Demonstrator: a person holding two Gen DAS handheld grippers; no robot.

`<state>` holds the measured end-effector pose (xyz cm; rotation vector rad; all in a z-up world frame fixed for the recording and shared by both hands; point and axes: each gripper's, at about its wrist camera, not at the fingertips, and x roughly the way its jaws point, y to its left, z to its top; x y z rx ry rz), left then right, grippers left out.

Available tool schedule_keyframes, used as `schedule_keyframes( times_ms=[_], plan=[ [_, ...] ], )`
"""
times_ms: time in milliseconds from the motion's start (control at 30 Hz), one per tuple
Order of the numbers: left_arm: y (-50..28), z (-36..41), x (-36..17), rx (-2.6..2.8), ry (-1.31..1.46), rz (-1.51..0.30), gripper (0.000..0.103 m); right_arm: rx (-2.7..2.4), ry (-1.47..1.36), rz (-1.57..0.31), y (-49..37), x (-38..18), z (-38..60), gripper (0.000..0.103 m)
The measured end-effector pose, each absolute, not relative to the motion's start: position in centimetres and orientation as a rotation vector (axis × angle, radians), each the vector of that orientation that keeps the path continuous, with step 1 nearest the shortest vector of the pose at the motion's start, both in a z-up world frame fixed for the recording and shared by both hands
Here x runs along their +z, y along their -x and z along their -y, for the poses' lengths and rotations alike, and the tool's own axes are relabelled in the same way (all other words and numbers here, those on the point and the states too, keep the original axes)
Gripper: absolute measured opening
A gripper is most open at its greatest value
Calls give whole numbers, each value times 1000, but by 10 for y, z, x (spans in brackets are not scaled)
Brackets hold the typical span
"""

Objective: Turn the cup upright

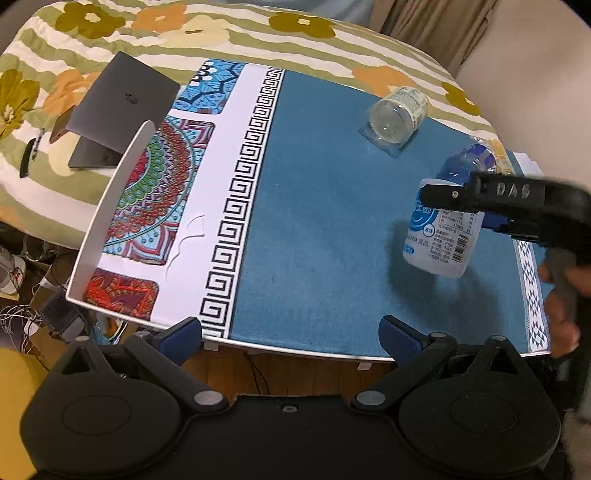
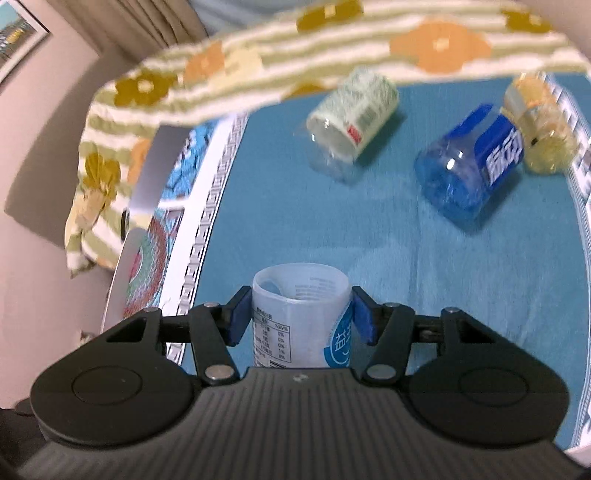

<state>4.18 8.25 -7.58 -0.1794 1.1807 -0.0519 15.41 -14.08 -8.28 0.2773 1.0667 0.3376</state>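
My right gripper point(image 2: 301, 315) is shut on a white labelled cup point(image 2: 301, 317) and holds it tilted above the blue cloth, open mouth facing forward. In the left wrist view the same cup point(image 1: 441, 236) hangs in the right gripper point(image 1: 458, 201) at the right side of the table. A clear cup with a green-white label point(image 1: 399, 114) point(image 2: 351, 122) lies on its side at the far edge. A blue cup point(image 2: 469, 166) point(image 1: 467, 164) lies on its side beyond the held cup. My left gripper point(image 1: 291, 338) is open and empty at the table's near edge.
A yellow cup point(image 2: 539, 125) lies beside the blue one at the far right. A closed grey laptop point(image 1: 118, 110) rests on the flowered quilt point(image 1: 258, 33) to the left. A curved white rim point(image 1: 122, 192) borders the table's left side. Cables and clutter point(image 1: 29, 295) lie on the floor at left.
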Motion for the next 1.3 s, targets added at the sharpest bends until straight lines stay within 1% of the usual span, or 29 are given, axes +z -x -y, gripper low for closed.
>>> schedule_keyframes(
  times_ms=[167, 400, 533, 833, 1033, 1067, 1133, 1167, 1200, 1300],
  plan=[
    [-34, -86, -78, -30, 167, -1184, 103, 297, -178, -837, -126, -96, 132, 71],
    [-26, -86, -80, -30, 164, -1182, 103, 277, -64, -612, -103, -124, 118, 71],
    [-23, -85, -77, -31, 169, -1171, 103, 287, -35, -573, -92, -128, 118, 71],
    [-17, -86, -73, -30, 179, -1158, 103, 299, -2, -598, -75, -129, 119, 72],
    [-14, -86, -73, -31, 183, -1159, 103, 293, 8, -606, -72, -129, 118, 75],
    [-14, -85, -73, -31, 182, -1158, 103, 290, 8, -606, -71, -129, 118, 76],
    [-12, -84, -73, -29, 177, -1154, 103, 283, 7, -616, -71, -129, 117, 82],
    [-11, -84, -73, -27, 174, -1152, 103, 274, 7, -620, -71, -130, 117, 94],
    [-11, -84, -73, -26, 172, -1150, 103, 262, 5, -619, -71, -130, 117, 103],
    [-9, -82, -71, -24, 172, -1142, 103, 252, -20, -598, -67, -128, 120, 103]
  ],
)
